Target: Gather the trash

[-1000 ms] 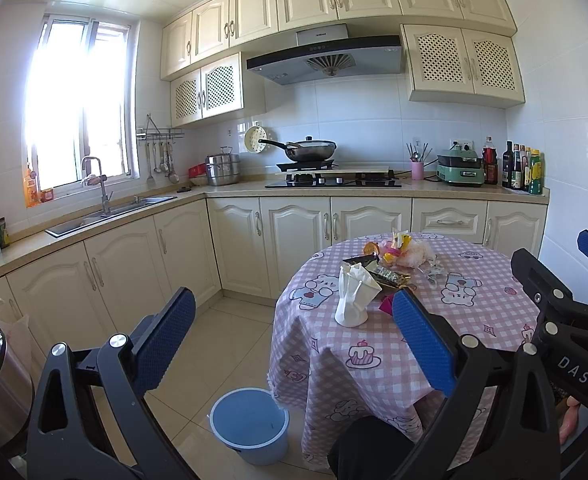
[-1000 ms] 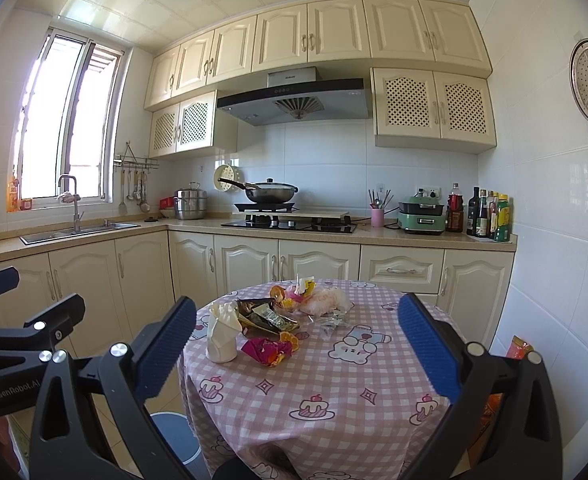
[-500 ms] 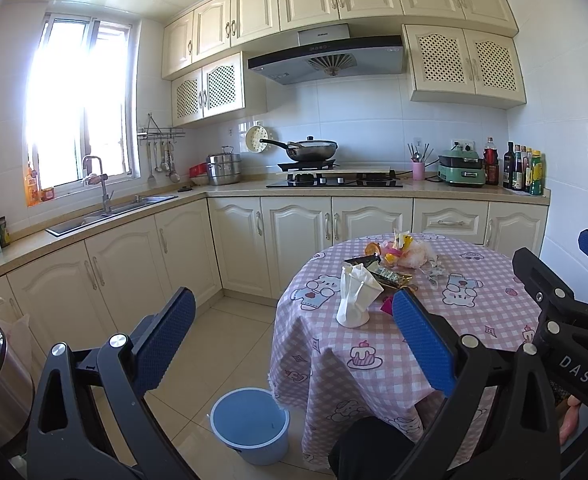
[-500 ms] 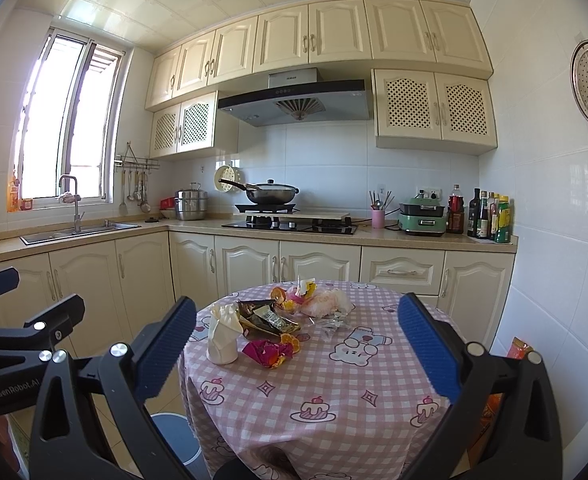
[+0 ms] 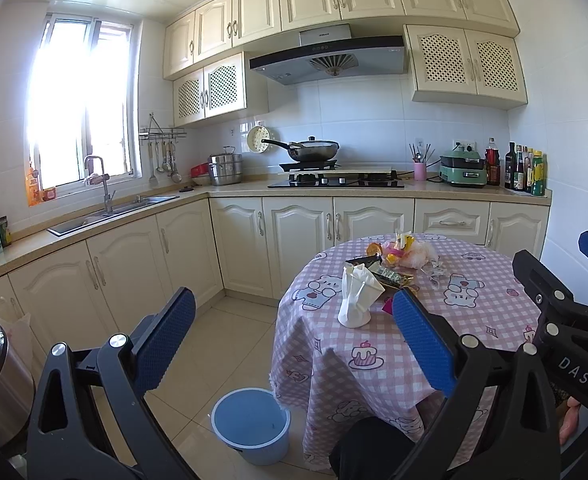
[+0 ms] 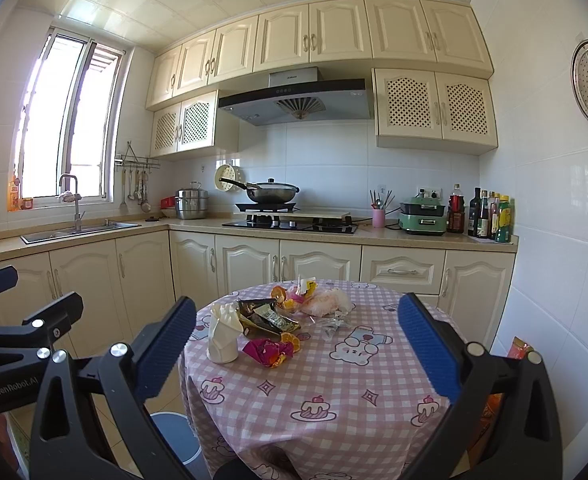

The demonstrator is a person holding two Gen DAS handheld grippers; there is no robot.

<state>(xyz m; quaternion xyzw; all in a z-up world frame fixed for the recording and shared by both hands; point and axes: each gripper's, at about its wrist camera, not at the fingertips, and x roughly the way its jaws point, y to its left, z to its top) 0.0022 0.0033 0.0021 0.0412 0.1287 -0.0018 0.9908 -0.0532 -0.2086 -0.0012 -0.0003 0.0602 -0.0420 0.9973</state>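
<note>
Right wrist view first: the right gripper is spread wide with nothing between its blue pads, held back from the near edge of the table. Straight ahead of it, toward the far half of the cloth, lies the trash: a magenta wrapper nearest, a white paper bag upright to its left, dark snack packets and a clear plastic wad behind. The left gripper, equally wide and empty, sits off the table's left side above the blue bucket (presumably the bin). I judge the right one better lined up for the wrapper.
</note>
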